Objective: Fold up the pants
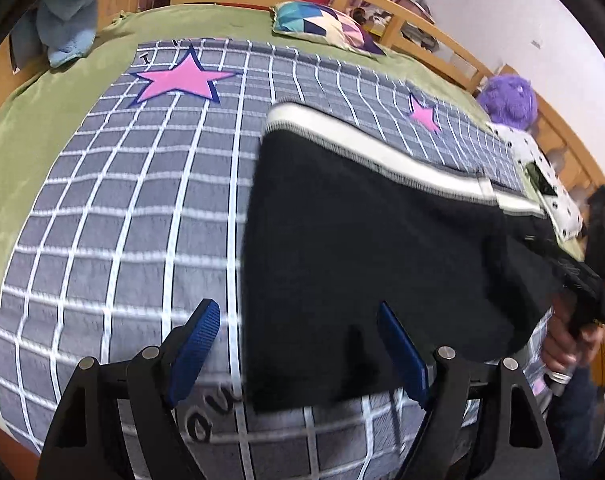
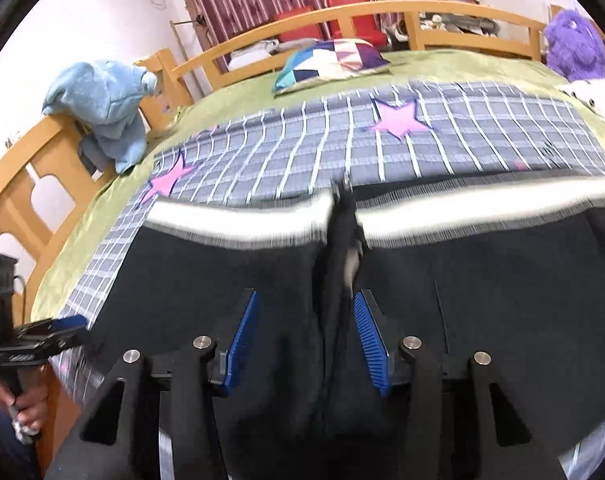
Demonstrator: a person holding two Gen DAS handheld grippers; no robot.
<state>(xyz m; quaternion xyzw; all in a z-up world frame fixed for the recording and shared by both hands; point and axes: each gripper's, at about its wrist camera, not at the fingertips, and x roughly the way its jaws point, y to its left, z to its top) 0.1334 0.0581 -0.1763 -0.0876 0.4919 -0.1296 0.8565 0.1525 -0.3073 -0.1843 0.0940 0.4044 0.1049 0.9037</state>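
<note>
Black pants (image 1: 374,248) with a white and grey waistband (image 1: 366,148) lie flat on a grey checked blanket (image 1: 122,208). My left gripper (image 1: 298,348) is open above the pants' near left edge, its left pad over the blanket, its right pad over the black cloth. In the right wrist view the pants (image 2: 482,292) fill the foreground, waistband (image 2: 242,216) away from me. My right gripper (image 2: 304,332) is open, its blue pads either side of a raised central ridge of black cloth (image 2: 342,248). The left gripper (image 2: 58,330) shows at the pants' left edge.
The blanket lies on a green bedsheet (image 1: 30,128) inside a wooden bed frame (image 2: 30,168). A patterned cushion (image 1: 322,22) lies at the far end. A blue towel (image 2: 102,108) hangs on the rail. A purple plush toy (image 1: 508,98) and a spotted white cloth (image 1: 550,184) sit at the right.
</note>
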